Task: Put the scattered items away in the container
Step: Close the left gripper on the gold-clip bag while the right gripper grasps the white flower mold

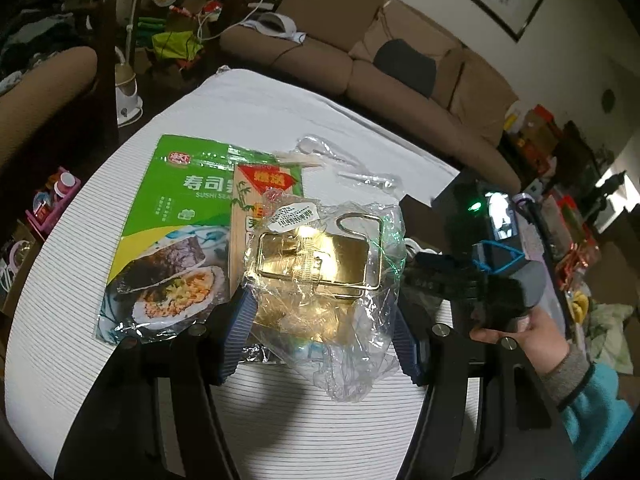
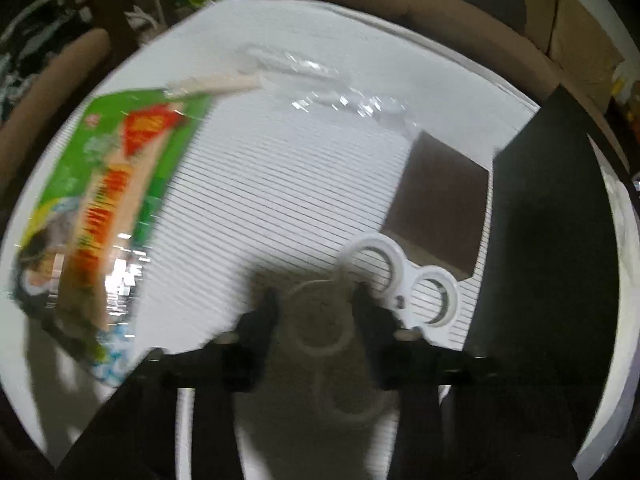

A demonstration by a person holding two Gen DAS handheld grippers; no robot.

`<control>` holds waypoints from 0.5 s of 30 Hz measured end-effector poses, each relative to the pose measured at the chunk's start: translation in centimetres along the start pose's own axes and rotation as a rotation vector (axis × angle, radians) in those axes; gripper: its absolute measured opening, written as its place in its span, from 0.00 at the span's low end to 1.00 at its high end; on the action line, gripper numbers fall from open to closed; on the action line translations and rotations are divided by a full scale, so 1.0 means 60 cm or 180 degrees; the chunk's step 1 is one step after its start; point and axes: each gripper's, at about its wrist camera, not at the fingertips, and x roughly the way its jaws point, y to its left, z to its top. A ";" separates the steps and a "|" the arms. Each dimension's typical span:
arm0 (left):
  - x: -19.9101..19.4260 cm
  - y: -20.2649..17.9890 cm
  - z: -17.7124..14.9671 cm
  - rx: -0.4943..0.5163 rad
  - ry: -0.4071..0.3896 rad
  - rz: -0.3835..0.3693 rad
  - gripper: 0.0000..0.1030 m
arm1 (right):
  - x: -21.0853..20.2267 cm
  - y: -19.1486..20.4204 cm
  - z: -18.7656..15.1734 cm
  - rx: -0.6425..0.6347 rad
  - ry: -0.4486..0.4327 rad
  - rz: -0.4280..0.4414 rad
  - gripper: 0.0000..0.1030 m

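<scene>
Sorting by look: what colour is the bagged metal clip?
Shiny gold metal clip; left wrist view.

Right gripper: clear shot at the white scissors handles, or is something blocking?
Probably yes. The right gripper hangs just left of the white scissors handles on open mat; nothing lies between. The dark box behind crowds the far side only. The picture is blurred.

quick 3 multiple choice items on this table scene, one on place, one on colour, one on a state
1. Where is the clear bag with the gold metal piece?
A. on the sofa
B. between the left gripper's fingers
C. inside the dark box

2. What is the main colour of the sushi seaweed packet?
A. green
B. purple
C. grey

3. How do the white ring handles lie?
A. hanging from a hook
B. flat on the white mat
C. under the packet

Answers: 1 B, the blue pads flank the bag. 2 A, green dominates its front. 3 B, the rings lie on the mat beside the right gripper.
</scene>
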 end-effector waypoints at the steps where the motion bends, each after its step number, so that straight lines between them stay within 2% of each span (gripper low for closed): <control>1: 0.002 -0.001 0.000 0.0003 0.0008 0.0001 0.58 | -0.005 0.000 0.000 0.0027 0.0028 0.0125 0.09; 3: 0.004 -0.002 -0.002 0.0006 0.0021 0.0003 0.58 | -0.009 -0.003 -0.001 0.0125 0.0144 0.0358 0.10; 4: 0.006 -0.002 -0.003 0.0007 0.0030 0.0004 0.58 | -0.011 -0.005 -0.003 0.0157 0.0158 0.0406 0.14; 6: 0.007 -0.003 -0.005 0.0001 0.0040 0.0003 0.58 | -0.016 -0.011 -0.005 0.0266 0.0174 0.0485 0.27; 7: 0.007 -0.003 -0.005 -0.0002 0.0043 -0.0002 0.58 | -0.022 -0.015 0.002 0.0318 0.0167 0.0509 0.38; 10: 0.006 -0.003 -0.004 -0.0002 0.0039 -0.0007 0.58 | -0.026 -0.019 0.019 0.0359 0.0198 0.0270 0.50; 13: 0.008 -0.005 -0.002 -0.0011 0.0036 -0.0024 0.58 | -0.003 -0.024 0.031 0.0315 0.0377 -0.0069 0.52; 15: 0.008 -0.007 0.000 -0.0023 0.0036 -0.0045 0.58 | 0.014 -0.035 0.032 0.0382 0.0476 -0.0189 0.53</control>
